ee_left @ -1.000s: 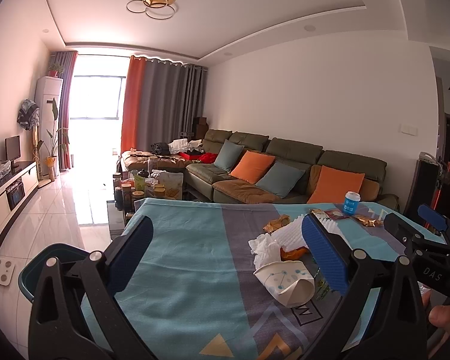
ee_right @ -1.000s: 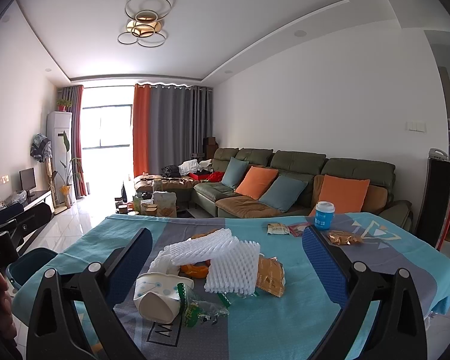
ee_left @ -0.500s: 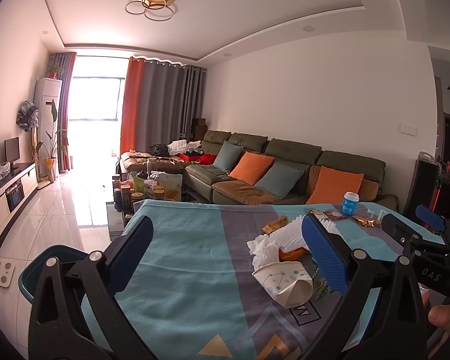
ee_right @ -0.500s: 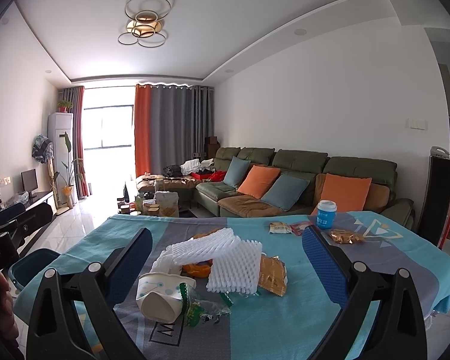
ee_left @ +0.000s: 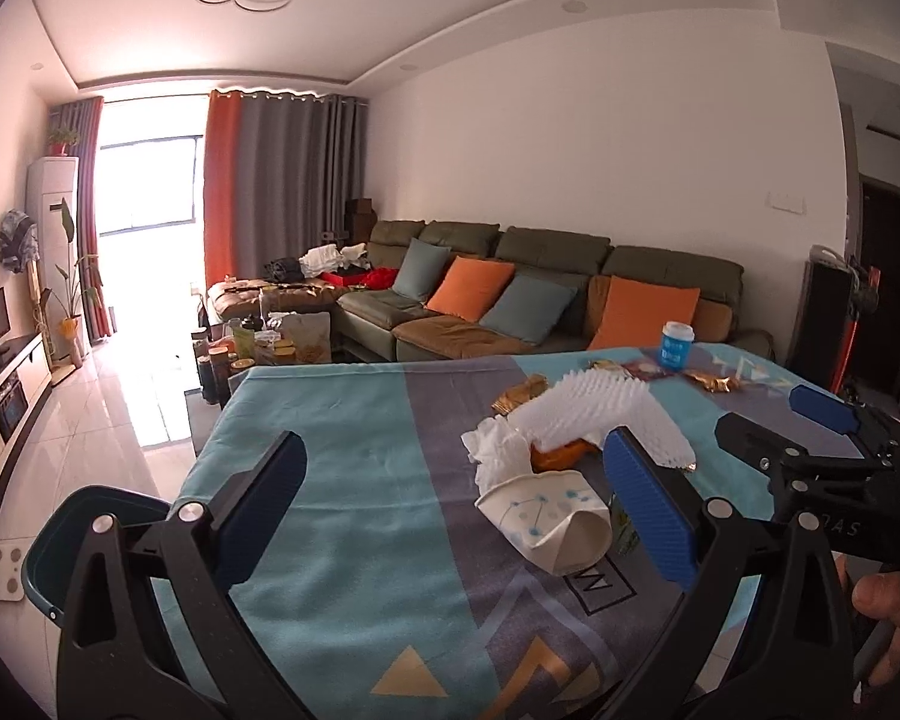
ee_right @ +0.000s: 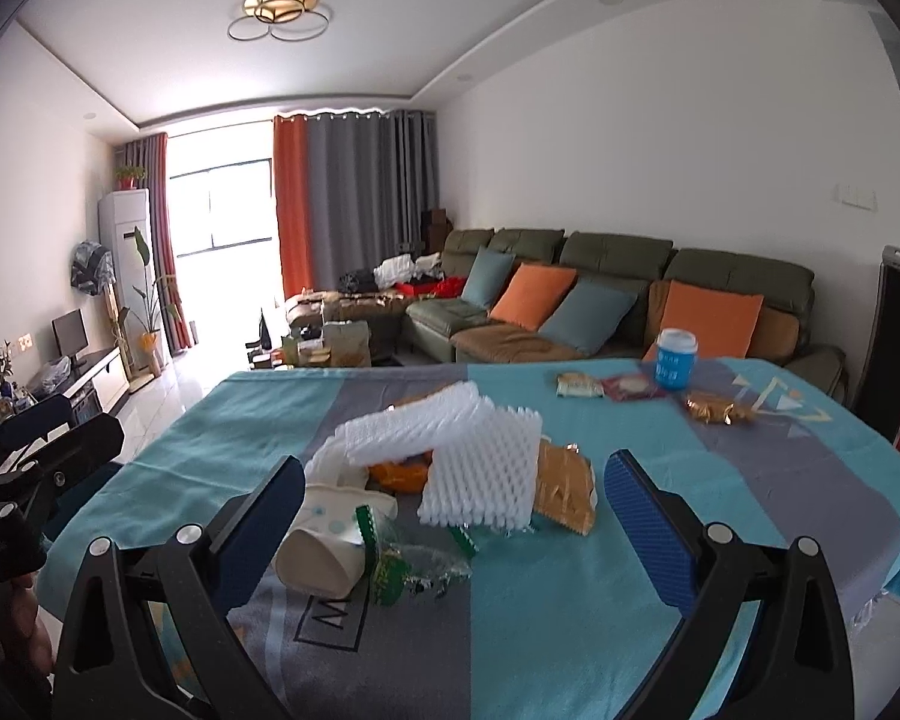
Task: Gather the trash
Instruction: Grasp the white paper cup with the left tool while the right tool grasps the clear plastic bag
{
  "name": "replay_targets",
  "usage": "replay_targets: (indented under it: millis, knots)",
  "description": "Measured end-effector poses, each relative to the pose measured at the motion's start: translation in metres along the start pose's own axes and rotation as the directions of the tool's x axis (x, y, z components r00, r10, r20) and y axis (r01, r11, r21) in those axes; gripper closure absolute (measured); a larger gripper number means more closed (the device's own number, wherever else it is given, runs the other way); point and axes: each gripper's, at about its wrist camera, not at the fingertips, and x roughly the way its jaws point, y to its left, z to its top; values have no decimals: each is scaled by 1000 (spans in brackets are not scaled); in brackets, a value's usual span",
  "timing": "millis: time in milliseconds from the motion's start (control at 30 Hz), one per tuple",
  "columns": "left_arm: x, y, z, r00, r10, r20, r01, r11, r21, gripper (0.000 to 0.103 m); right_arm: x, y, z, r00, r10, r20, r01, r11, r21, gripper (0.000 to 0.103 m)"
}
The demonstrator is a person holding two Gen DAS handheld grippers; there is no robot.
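Currently both grippers hover above the near edge of the bench [ee_right: 570, 618], which is covered w/ a teal-and-grey patterned cloth. Left gripper [ee_left: 453, 501]: jaws spread wide, nothing between them. Right gripper [ee_right: 453, 513]: likewise wide open, holding nothing.

Trash sits in a pile approx. mid-bench. Nearest item is a crushed white paper cup w/ blue dot pattern [ee_right: 324, 546], lying on its side. Just right of it, a crumpled clear plastic wrapper w/ green print [ee_right: 411, 561], touching the cup. Behind these, two white foam mesh fruit sleeves [ee_right: 468, 462] lean on each other over an orange peel-like scrap [ee_right: 399, 474]; exact nature of scrap cannot be told. A crumpled white tissue [ee_left: 495, 447] lies at the pile's left side. A flattened gold-brown foil packet [ee_right: 564, 489] lies at the pile's right, partly under the mesh.

Far right of bench, well apart from the pile: upright blue cup w/ white lid [ee_right: 675, 358], small snack wrappers [ee_right: 606, 386] beside it, and a gold foil wrapper [ee_right: 714, 408].

A dark teal plastic bin [ee_left: 90, 516] stands on the floor, left of the bench's near corner.
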Motion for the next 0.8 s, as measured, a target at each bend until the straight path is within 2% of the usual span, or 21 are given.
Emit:
replay_targets:
  millis: [300, 467, 567, 800]
  knots:
    - [28, -4, -9, 995, -21, -97, 22, 1000, 10, 5, 25, -7, -11, 992, 37, -117, -33, 999, 32, 6]
    - [48, -5, -15, 987, -38, -159, 41, 999, 16, 5, 46, -8, -17, 980, 64, -189, -56, 997, 47, 7]
    - [61, -8, -20, 980, -28, -197, 37, 998, 40, 5, 55, -8, -22, 972, 80, -220, -70, 996, 55, 12]
    - [81, -7, -28, 967, -25, -253, 39, 998, 51, 5, 80, -7, -32, 943, 118, -310, -94, 991, 91, 31]
